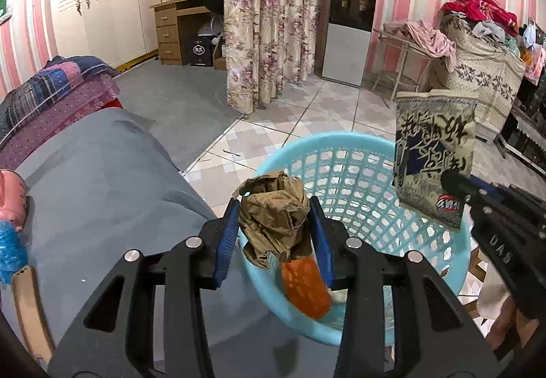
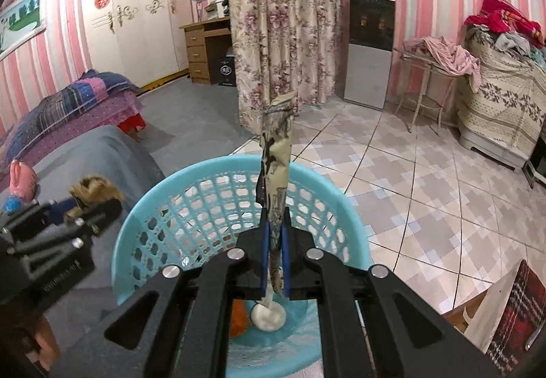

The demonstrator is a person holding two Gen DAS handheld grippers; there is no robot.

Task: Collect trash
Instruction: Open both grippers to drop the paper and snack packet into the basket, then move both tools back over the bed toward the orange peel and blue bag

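Clamping crumpled brown paper (image 1: 273, 217) and wrapper (image 2: 274, 173), both hand-held grippers over basket (image 2: 191, 180)

Both wrist views are evenly and fairly brightly lit by soft indoor light with a slight cool cast; no lamp or window shows, so its source cannot be told. Shadows are faint and diffuse. Small glints sit on the silver pivot bolts (image 1: 193, 241) at 6 o'clock. Fisheye bending is strong: the striped wall (image 2: 426, 2) curves toward 1 o'clock, and black vignette fills the corners. The middle is sharp, including the floor tiles (image 2: 409, 173). Motion blur smears the orange item (image 1: 305, 289) in the blue basket (image 1: 341, 142), and in the right view the left gripper (image 2: 95, 204) at 9 o'clock is soft.
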